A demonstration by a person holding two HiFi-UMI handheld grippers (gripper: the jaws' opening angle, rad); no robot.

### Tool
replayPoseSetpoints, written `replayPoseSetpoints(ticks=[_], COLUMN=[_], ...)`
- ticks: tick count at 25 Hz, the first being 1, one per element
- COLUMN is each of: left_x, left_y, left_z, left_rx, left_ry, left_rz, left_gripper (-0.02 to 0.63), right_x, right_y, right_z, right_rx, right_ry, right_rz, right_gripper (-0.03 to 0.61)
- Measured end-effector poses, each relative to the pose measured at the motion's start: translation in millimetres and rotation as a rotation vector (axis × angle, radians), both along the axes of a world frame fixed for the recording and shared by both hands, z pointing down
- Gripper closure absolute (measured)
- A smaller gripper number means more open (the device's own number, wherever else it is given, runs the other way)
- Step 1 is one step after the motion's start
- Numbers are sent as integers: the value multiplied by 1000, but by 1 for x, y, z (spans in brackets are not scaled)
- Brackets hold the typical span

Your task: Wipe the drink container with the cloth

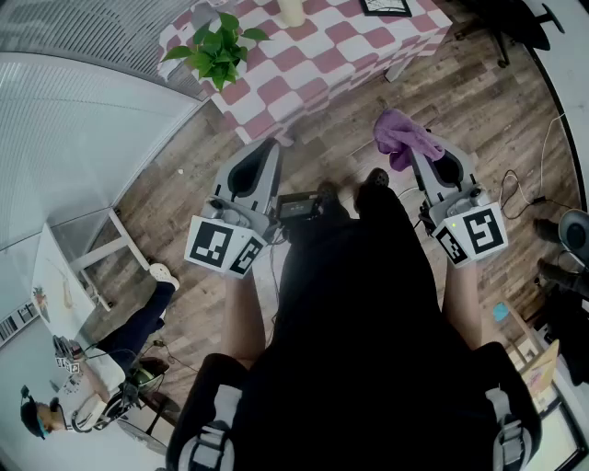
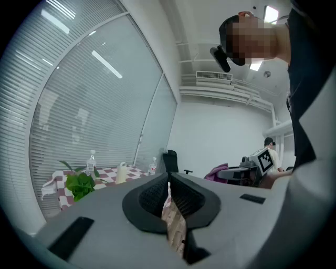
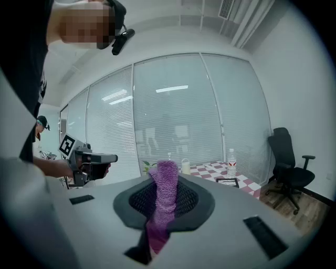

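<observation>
The table (image 1: 350, 41), under a red-and-white check cover, lies at twelve o'clock in the head view, well apart from both tongs. The left tongs (image 1: 267, 147), at eleven o'clock of the person, are pressed together with nothing in them; only wood floor (image 1: 479, 101) shows past them. The right tongs (image 1: 421, 152), at one o'clock, are clamped on the cloth (image 1: 403, 136), a purple nubbly knit that bunches above the tips and hangs down between them. A leafy green plant (image 1: 216, 46) stands at the table's nine o'clock end. The drink container (image 1: 292, 11), pale cream and narrower at the top, stands on the table at two o'clock of the plant.
</observation>
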State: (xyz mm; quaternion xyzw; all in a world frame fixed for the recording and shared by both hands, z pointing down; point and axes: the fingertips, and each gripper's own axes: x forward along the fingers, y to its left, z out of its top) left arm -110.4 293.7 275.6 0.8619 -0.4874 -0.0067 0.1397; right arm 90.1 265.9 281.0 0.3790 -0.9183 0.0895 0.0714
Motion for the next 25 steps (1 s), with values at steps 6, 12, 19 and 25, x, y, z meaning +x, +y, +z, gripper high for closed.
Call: replayPoseSetpoints(ticks=[6,12,19,25], left_x=[2,3,16,30], left_y=[-1,1,-11,-38], left_z=[2,6,13,6], left_rx=[-1,-6,-19,-7], left_ry=[-15,-21,-15,37], left_rz=[16,29,65,51], left_gripper=[572,572,572,572], right_x=[-2,-4,7,15], right_y=[-4,-2,-11,-38], right_z=[2,1,5,9], right_rx=[-12,-20,-39,-43], right_ry=[-12,-34,-23,-29], right_rz=[13,26,64,23], right_gripper=[526,526,525,525])
